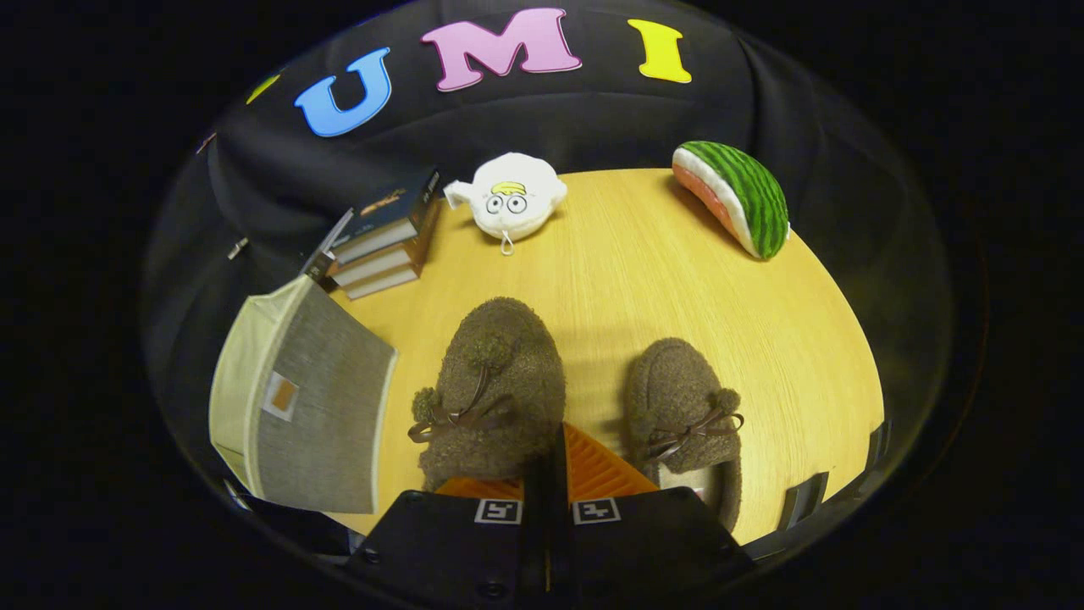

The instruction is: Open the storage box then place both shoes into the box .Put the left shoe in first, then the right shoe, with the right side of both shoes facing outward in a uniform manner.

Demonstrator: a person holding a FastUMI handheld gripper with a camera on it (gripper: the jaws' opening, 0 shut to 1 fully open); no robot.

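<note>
We grip the left slipper (495, 390) in the gripper (546, 457) (fingers clamped on its heel); storage box (313, 407) lies left of it.

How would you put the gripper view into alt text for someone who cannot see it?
The gripper has its fingers together, gripping the heel of a fuzzy brown slipper; its twin sits beside it on a round wooden table. A grey storage box, stacked books, a white plush and a watermelon plush surround them.
</note>
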